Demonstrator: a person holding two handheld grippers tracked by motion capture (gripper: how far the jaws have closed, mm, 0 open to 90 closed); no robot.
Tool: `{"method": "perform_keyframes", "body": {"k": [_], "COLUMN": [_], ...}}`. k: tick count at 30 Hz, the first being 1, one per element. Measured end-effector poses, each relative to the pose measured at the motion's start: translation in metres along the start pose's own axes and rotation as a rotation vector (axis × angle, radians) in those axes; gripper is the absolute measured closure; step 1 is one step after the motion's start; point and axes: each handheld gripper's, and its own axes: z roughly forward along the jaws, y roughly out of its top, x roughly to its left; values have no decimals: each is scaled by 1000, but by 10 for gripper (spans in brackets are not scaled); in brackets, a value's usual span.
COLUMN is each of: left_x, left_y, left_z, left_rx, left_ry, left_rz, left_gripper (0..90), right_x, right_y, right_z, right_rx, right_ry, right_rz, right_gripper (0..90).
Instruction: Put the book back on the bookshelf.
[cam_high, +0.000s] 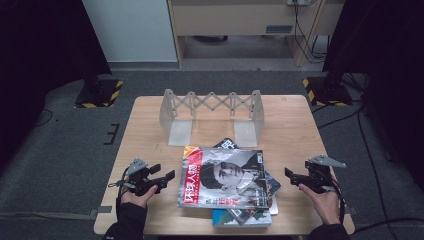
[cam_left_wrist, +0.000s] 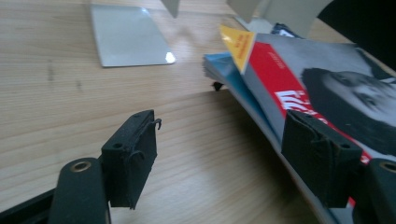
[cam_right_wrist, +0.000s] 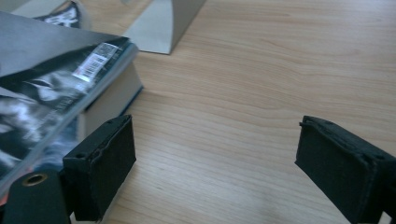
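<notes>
A magazine (cam_high: 225, 175) with a red band and a grey portrait cover tops a loose stack of magazines and books at the front middle of the wooden table (cam_high: 290, 130). Its red-edged cover (cam_left_wrist: 299, 70) lies just right of my left jaws, and its barcode corner (cam_right_wrist: 42, 79) lies left of my right jaws. A blue book (cam_high: 240, 217) pokes out beneath the stack. My left gripper (cam_high: 164, 171) (cam_left_wrist: 222, 126) hovers left of the stack, open and holding nothing. On the other side of the stack my right gripper (cam_high: 290, 173) (cam_right_wrist: 215, 128) is open too, over bare wood.
An expanding translucent book rack (cam_high: 212, 107) stands at the back of the table, its flat base plates (cam_left_wrist: 128, 35) (cam_right_wrist: 163, 23) reaching toward the stack. Black stands with striped bases (cam_high: 100, 92) (cam_high: 325, 90) sit on the floor beyond the table's far corners.
</notes>
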Motion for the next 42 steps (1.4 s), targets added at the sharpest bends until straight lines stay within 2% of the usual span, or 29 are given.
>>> {"method": "perform_keyframes", "body": {"k": [7,11,16,19,24,27,28,30,31,33,34,35,36,39,42], "left_x": [-13,-18,-26,-30,-34,-35,-35,-35,-36,-36,-36,-36,-38,-39,-36], "left_y": [-6,-10,-14,-17,-20,-21,-22,-22,-23,-24,-25,-25,-25,-25,-21], "left_z": [4,6,10,12,17,20,24,25,28,29,31,31,32,34,29], "left_rx": [40,61,70,96,121,121,125,126,133,134,142,142,150,159,134], "left_ry": [-39,-55,-105,-129,-148,-169,-186,-200,-224,-236,-264,-264,-294,-311,-324], "left_rz": [6,8,-31,-44,-29,-43,-59,-64,-80,-86,-97,-97,-103,-103,-130], "left_gripper": [257,256,236,236,226,212,211,209,211,211,211,215,223,226,290], "right_x": [14,18,31,38,48,56,57,58,58,59,58,58,58,57,57], "right_y": [3,3,4,4,4,3,3,3,2,2,1,1,0,-1,-1], "right_z": [0,1,3,6,10,14,15,15,17,18,18,18,19,20,20], "right_rx": [-16,-16,-22,-23,-12,1,3,7,16,17,26,26,27,27,30], "right_ry": [46,53,100,126,155,174,174,176,173,168,165,165,162,164,165], "right_rz": [-21,-23,-27,-38,-47,-64,-67,-68,-80,-73,-82,-82,-79,-79,-84], "right_gripper": [119,120,122,120,116,114,114,112,111,111,111,111,108,106,105]}}
